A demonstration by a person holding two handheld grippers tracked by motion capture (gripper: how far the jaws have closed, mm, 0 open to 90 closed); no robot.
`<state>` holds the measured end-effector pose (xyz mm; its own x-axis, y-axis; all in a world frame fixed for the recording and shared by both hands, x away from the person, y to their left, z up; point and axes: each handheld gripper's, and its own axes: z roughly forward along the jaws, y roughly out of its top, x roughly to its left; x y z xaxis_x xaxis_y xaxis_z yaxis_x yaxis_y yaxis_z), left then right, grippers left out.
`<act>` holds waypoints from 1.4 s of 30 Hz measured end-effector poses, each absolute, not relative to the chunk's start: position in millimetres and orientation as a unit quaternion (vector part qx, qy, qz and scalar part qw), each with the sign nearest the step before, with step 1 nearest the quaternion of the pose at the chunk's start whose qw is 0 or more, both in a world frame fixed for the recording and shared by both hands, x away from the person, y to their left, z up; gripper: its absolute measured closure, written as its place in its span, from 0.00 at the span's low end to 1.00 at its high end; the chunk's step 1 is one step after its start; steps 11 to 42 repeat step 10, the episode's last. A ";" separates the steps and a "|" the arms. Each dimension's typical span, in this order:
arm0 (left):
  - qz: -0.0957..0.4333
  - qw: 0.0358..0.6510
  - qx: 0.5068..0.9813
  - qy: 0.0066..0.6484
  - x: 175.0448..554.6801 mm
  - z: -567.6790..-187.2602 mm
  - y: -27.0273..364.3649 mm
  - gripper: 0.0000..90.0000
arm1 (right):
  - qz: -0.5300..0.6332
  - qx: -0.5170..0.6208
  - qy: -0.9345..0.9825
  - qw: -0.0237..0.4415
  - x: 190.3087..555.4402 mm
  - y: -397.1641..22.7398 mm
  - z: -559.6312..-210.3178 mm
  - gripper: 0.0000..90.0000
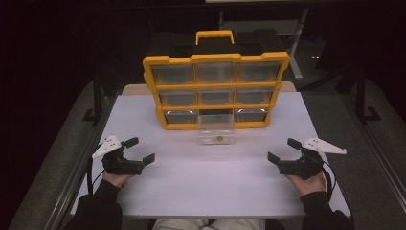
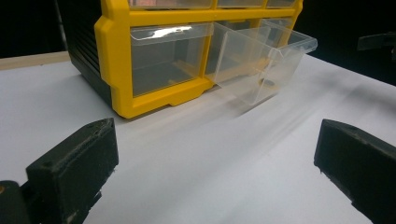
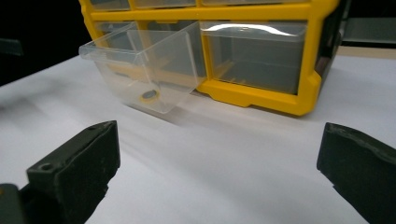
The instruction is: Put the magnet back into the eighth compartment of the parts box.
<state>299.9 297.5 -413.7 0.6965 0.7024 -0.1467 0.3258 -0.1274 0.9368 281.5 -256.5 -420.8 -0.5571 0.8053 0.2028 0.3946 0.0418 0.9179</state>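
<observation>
A yellow organiser cabinet (image 1: 216, 91) with a black body and a yellow carry handle is stood upright at the far middle of the white tabletop (image 1: 210, 182), its three rows of clear drawers faced toward the person. The bottom middle drawer (image 1: 217, 129) is seen pulled out of its slot, with its long axis run from the cabinet toward the person and its front end tipped down onto the tabletop. No object is placed between the drawer and either tool. The left tool (image 1: 142, 149) is held near the left edge and the right tool (image 1: 281, 150) near the right edge, well apart from each other and from the cabinet; the jaws of each are spread wide with nothing between them. In the right gripper view a small dark round object ringed in yellow (image 3: 149, 95) is shown on the drawer's floor; in the high view it is reduced to a small speck, and in the left gripper view it is blurred behind the clear wall.
</observation>
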 end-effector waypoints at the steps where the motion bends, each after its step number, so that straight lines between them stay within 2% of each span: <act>1: 0.168 0.559 0.732 0.351 299.8 -413.6 297.3 0.00 | 0.543 0.439 0.691 0.189 280.4 -260.7 -424.6 0.00; 9: 0.164 0.560 0.733 0.350 300.6 -414.5 296.9 0.00 | 0.544 0.437 0.686 0.207 277.5 -263.7 -425.5 0.00; 42: 0.164 0.560 0.733 0.350 300.6 -414.5 296.9 0.00 | 0.544 0.437 0.686 0.207 277.5 -263.7 -425.5 0.00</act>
